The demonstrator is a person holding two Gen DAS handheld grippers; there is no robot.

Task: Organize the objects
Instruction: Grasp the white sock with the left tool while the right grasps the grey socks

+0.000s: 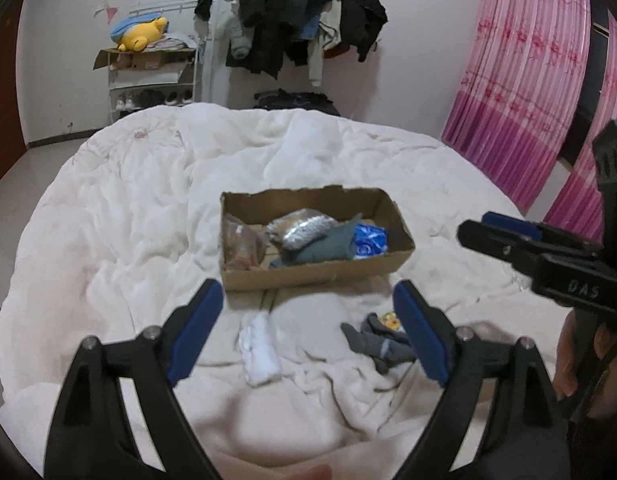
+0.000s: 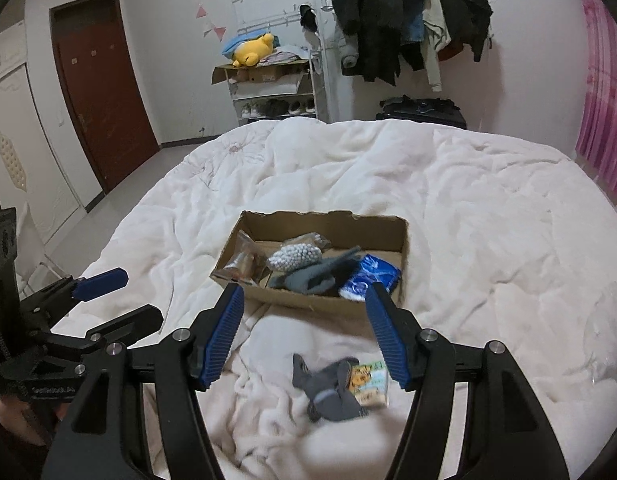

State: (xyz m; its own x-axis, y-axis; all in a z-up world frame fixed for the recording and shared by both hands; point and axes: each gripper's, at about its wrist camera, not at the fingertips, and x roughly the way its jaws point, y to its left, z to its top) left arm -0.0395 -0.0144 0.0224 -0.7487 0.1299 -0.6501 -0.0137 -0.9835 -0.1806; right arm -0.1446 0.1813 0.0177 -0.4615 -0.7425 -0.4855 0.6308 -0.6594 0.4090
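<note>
- My left gripper (image 1: pixel 308 320) is spread wide and empty; the right gripper (image 2: pixel 304 332) is also parted, holding nothing
- Grey sock (image 2: pixel 328 392) lies crumpled at lower centre, on the white quilt (image 2: pixel 468 200) below the cardboard box (image 2: pixel 308 300)
- I judge it light, soft, floppy; pinch the bunched middle
- Its long axis runs diagonally, upper left to lower right

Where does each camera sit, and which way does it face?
Left wrist: on the left gripper, facing down over the bed to the cardboard box; own open fingers, right gripper and a hand show.
Right wrist: on the right gripper, same direction; own open fingers and left gripper show.
Shared: box, grey socks, bed.
</note>
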